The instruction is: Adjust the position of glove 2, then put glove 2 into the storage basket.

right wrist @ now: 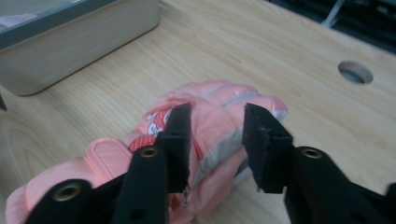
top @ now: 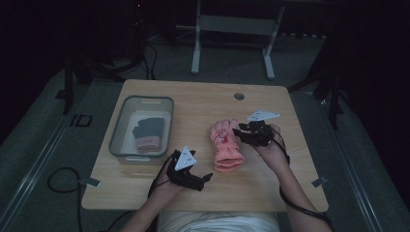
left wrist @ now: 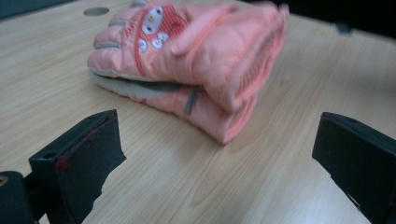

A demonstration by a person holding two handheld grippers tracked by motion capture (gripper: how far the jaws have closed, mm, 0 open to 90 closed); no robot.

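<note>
A pink glove point(left wrist: 196, 70) lies folded on the wooden counter point(left wrist: 289, 158), just beyond the left hand-held gripper point(left wrist: 217, 154), whose black jaws stand wide apart and empty.

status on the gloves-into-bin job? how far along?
Done: one grey glove pair lies in the grey bin. In hand: nothing gripped. The pink gloves lie stacked on the wooden table; right tongs stand open over their finger end, left tongs open and short of the cuff. Left: probably grasp the pink pair and put it in the bin.
</note>
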